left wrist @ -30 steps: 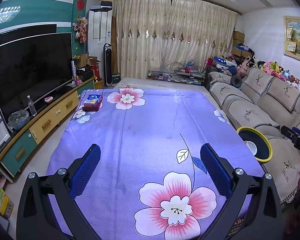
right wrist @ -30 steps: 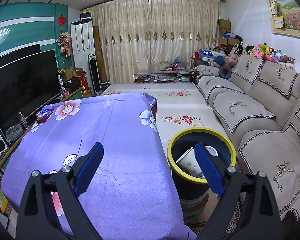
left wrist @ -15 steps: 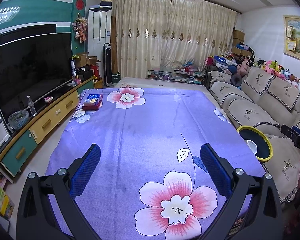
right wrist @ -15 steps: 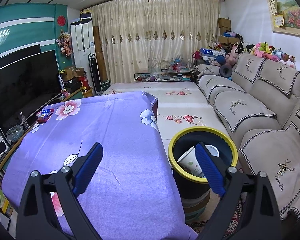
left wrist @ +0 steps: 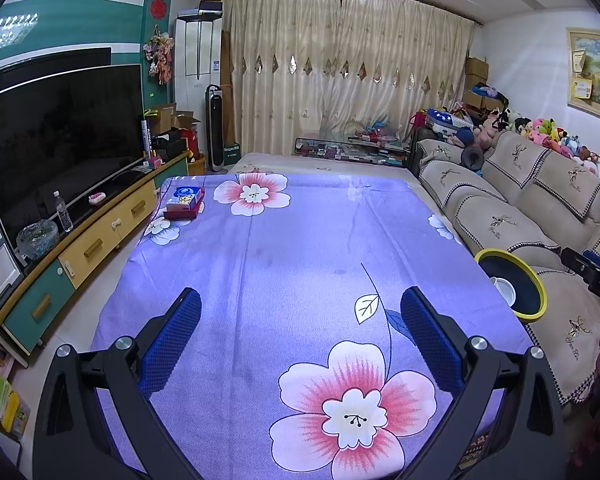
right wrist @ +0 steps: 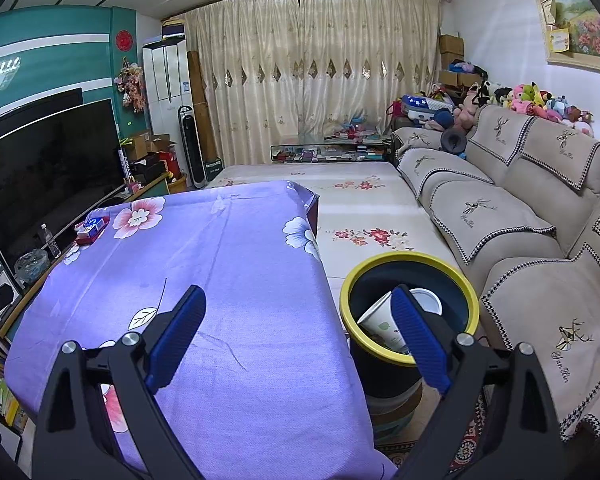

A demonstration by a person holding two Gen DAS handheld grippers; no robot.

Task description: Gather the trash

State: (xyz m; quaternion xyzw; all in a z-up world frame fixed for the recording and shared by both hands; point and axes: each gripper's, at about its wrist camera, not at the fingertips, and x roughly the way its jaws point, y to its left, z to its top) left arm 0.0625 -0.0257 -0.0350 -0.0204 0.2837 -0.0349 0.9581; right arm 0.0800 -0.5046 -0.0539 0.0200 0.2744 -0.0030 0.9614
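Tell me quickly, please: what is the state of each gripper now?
Left gripper: open, holding nothing, above the purple tablecloth.
Right gripper: open, holding nothing, beside the yellow-rimmed bin.

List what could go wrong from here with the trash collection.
1. The paper cup leans on the yellow rim of the bin; the open right gripper, hovering close by, might knock it out.
2. The bin stands on stacked items beside the table; a bump may tip it.
3. The box at the table's far corner could be taken for trash by the open left gripper.
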